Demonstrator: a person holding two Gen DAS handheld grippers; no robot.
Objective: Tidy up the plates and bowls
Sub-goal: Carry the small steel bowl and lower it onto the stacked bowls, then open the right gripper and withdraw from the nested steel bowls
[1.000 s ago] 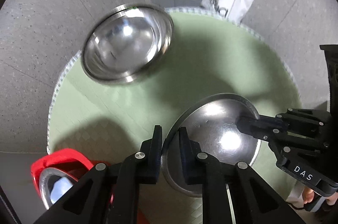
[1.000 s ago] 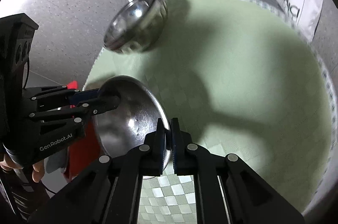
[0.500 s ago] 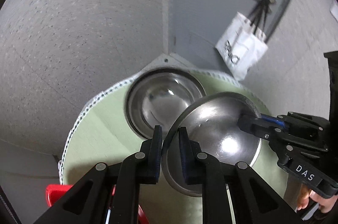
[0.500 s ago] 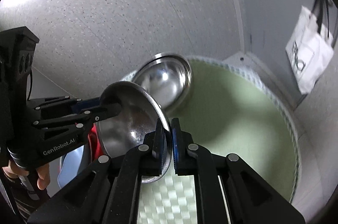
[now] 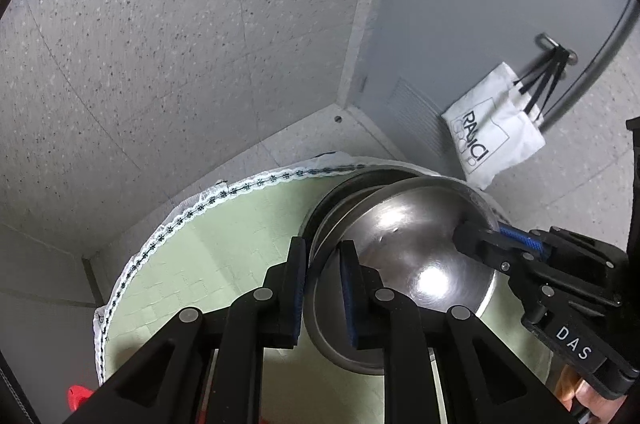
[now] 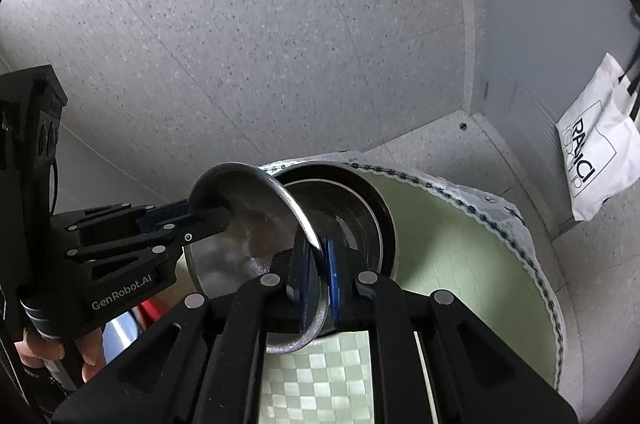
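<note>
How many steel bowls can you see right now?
2. One steel bowl is held by its rim between the left gripper and right gripper. The second bowl sits behind it on the green table. Others may be hidden.

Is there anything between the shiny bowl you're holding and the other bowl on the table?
Nothing visible is in the way. The held bowl, gripped on opposite rims by both hand-held grippers, tilts right in front of the empty bowl on the green tablecloth.
</note>
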